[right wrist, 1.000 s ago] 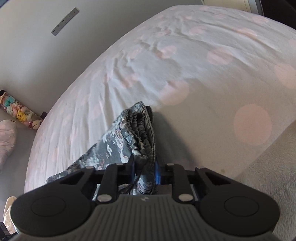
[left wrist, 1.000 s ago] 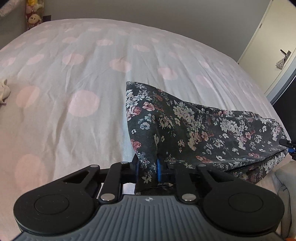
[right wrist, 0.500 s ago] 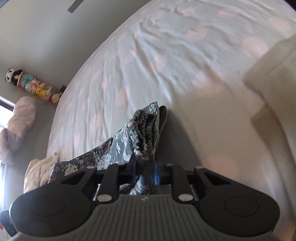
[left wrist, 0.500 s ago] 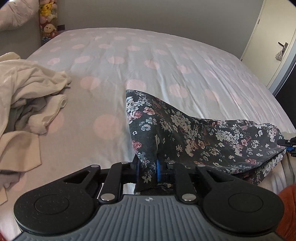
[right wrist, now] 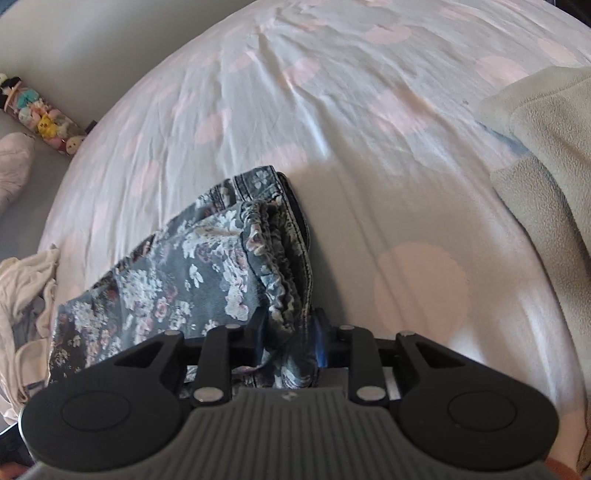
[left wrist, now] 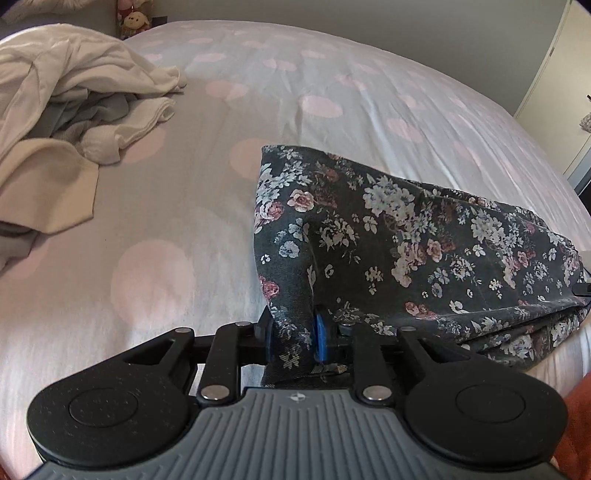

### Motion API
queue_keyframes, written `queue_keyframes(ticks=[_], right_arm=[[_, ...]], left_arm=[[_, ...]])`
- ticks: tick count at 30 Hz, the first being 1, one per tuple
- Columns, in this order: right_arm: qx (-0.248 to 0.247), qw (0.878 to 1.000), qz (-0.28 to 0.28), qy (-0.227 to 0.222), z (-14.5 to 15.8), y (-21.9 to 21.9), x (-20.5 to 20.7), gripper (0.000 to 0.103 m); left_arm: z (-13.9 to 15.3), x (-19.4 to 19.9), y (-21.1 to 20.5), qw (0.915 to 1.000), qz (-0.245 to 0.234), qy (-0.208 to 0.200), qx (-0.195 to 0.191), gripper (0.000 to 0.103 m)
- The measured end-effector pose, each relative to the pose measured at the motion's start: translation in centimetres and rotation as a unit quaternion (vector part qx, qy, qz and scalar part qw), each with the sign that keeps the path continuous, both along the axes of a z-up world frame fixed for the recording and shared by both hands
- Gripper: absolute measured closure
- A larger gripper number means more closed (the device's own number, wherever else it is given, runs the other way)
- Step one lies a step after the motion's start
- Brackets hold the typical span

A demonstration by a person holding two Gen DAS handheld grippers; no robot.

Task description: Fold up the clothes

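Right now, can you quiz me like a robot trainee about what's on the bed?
1. True or false: both grippers are shut on the floral pants.
2. What lies left of the pants on the bed: A) a cream clothes pile, B) a red ball, C) a book?
3. Fill in: the right gripper pinches the pants at the gathered ____ end.

Key: 1 true, the left gripper too. 2 A. 3 waistband.

Polka-dot bed, grey wall, door at rt.
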State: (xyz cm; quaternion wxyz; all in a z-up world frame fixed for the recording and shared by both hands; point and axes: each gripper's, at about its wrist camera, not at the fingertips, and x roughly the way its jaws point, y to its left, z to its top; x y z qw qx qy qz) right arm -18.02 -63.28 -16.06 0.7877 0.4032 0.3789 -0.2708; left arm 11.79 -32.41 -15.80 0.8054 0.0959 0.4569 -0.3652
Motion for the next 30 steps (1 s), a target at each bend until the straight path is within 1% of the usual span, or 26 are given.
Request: queue_keyframes(ticks=[2,4,5,6,8,10,12,14,15,17,18,20,23,27,30], right_arm=[[-0.004,1.000,0.001,0.009,-0.1,0.1,0.2,0.066],[-0.009,1.000,0.002,0.017,-0.3,0.1,0.3,0.057],[-0.011,1.000,0.003,0.021,-0.4,0.2,0.4,0.055],[-0.013,1.000,0.003,0.020,-0.1,0.1,0.4,0.053],[-0.020,1.000,0.001,0.009,0.6,-0.1,0.1,0.046],[-0.029,1.000,0.011,-0.001,1.3,-0.6,0.1,0.032],[-0.038,0.999,0.029,-0.007,1.8,-1.2,0.2,0.028],[-0.032,0.998,0.045,0.000,1.4,-2.0,1.0,0.028],[-0.029,0.998,0.052,0.003,1.1,-2.4,1.4,0.028],[-0.028,0.997,0.064,0.012,0.5,-3.0,2.1,0.030],[-0.028,0.997,0.075,0.018,0.1,-3.2,2.6,0.033],[-0.025,0.996,0.087,0.022,-0.5,-3.5,3.3,0.035],[-0.019,0.995,0.092,0.020,-1.1,-3.6,3.7,0.035],[-0.011,0.995,0.100,0.018,-1.9,-3.8,4.3,0.032],[-0.005,0.994,0.105,0.016,-2.5,-3.9,4.7,0.032]], left_arm=[[-0.9,0.0,0.4,1.0000,0.003,0.001,-0.007,0.075],[-1.5,-0.1,0.9,0.9998,0.006,-0.002,-0.021,0.071],[-1.6,-0.2,1.2,0.9996,0.008,-0.002,-0.028,0.066],[-1.7,-0.2,1.5,0.9993,0.009,-0.002,-0.035,0.061],[-1.6,-0.1,2.0,0.9988,0.013,-0.003,-0.048,0.057],[-1.0,-0.2,2.0,0.9988,0.016,-0.021,-0.042,0.054],[-0.5,-0.2,1.8,0.9984,0.020,-0.039,-0.035,0.052],[0.1,-0.2,1.7,0.9977,0.023,-0.057,-0.028,0.052],[0.1,-0.2,1.4,0.9978,0.021,-0.060,-0.021,0.052],[0.0,-0.2,0.9,0.9981,0.013,-0.059,-0.011,0.052],[0.0,-0.2,0.7,0.9982,0.009,-0.058,-0.008,0.052],[-0.2,-0.3,0.3,0.9985,0.001,-0.055,-0.005,0.052],[-0.8,-0.1,0.0,0.9987,-0.001,-0.050,-0.006,0.052],[-1.8,0.5,0.1,0.9993,0.005,-0.032,-0.016,0.051],[-2.3,0.7,0.1,0.9995,0.006,-0.024,-0.022,0.050]])
